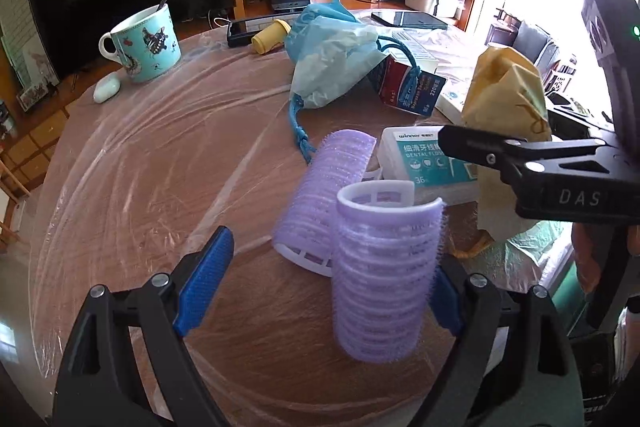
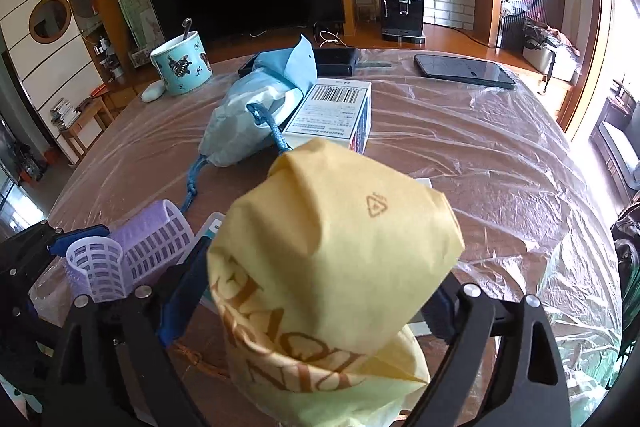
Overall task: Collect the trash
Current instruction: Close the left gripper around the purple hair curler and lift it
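Observation:
A crumpled yellow paper wrapper [image 2: 332,267] with brown print sits between the blue pads of my right gripper [image 2: 304,303], which stands open around it; it also shows in the left wrist view [image 1: 508,107]. My left gripper [image 1: 320,287] is open, with an upright purple hair roller [image 1: 384,279] resting against its right pad. A second purple roller [image 1: 324,195] lies behind it. A crumpled light-blue bag [image 1: 332,55] with a blue cord lies mid-table [image 2: 256,115].
The round wooden table [image 1: 160,167] is covered in plastic film. On it are a teal mug [image 1: 144,43] with a spoon, a white earbud case [image 1: 106,87], a dental floss box [image 1: 420,155], a medicine box [image 2: 336,111], a dark tablet [image 2: 464,71] and a yellow cup [image 1: 270,37].

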